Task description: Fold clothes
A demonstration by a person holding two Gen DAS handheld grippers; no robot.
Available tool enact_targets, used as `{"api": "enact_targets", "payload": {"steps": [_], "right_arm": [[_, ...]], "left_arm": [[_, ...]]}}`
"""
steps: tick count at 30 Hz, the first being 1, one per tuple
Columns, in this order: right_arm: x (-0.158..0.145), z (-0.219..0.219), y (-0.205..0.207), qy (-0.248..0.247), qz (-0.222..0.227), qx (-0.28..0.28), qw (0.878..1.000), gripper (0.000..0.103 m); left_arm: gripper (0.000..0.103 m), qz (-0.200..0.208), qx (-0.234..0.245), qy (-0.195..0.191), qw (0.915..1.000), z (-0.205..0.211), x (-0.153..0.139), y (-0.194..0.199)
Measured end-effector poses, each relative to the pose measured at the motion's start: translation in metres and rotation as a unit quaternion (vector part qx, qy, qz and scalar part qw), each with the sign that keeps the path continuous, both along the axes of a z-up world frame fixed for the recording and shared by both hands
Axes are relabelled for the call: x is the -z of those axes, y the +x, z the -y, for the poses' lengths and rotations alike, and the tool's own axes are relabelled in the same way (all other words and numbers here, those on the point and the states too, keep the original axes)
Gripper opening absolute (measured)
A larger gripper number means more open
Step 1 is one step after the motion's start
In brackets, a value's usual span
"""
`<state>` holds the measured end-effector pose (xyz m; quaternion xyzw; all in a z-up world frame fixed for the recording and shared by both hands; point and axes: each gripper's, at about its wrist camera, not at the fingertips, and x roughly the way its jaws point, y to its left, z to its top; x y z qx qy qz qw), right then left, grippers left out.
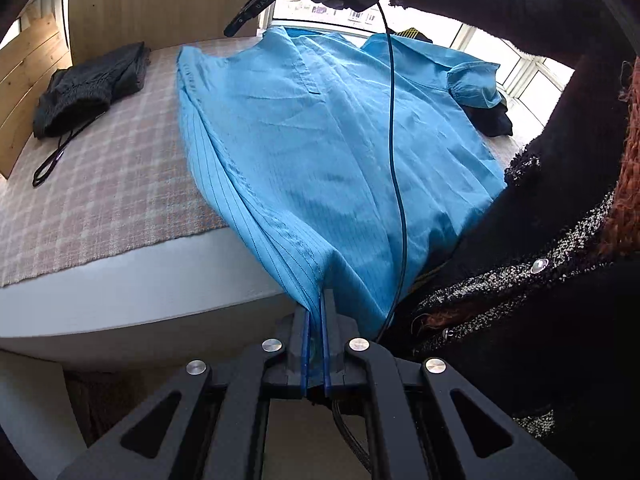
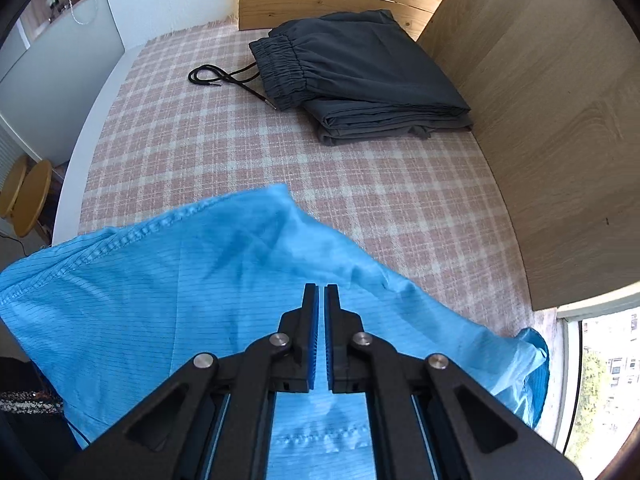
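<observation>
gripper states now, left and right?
Left gripper: shut on the blue shirt hem.
Right gripper: nearly shut, above the shirt; whether it pinches fabric cannot be told.

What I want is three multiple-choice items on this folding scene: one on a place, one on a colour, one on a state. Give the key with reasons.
1. Where do the folded dark trousers lie?
A. On the floor
B. On the checked cloth, by the wooden panel
C. On top of the blue garment

2. What colour is the garment in the left gripper?
A. Red
B. White
C. Blue

3. How is the left gripper?
A. Shut on the garment's hem
B. Wide open
C. Empty

Key:
1 B: the dark trousers rest on the checked cloth near the wooden panel.
2 C: the blue garment is plainly blue.
3 A: the left gripper pinches the hem.
</observation>
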<state>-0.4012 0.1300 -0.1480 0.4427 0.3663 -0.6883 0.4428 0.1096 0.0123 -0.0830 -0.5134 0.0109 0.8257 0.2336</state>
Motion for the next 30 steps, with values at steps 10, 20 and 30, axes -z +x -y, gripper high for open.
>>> {"api": "enact_targets", "payload": {"steps": [10, 20, 30], "right_arm": [[0.009, 0.023, 0.017, 0.002, 0.018, -0.064, 0.998, 0.052], [0.070, 0.125, 0.016, 0.133, 0.035, -0.233, 0.963, 0.052], [0.107, 0.140, 0.010, 0.189, 0.099, -0.272, 0.938, 0.033]], "left_arm": [[0.004, 0.031, 0.031, -0.009, 0.9990, -0.017, 0.007, -0.009], [0.004, 0.055, 0.013, -0.011, 0.9983, -0.008, 0.019, -0.009], [0.004, 0.079, -0.006, -0.010, 0.9968, 0.002, 0.029, -0.014]]}}
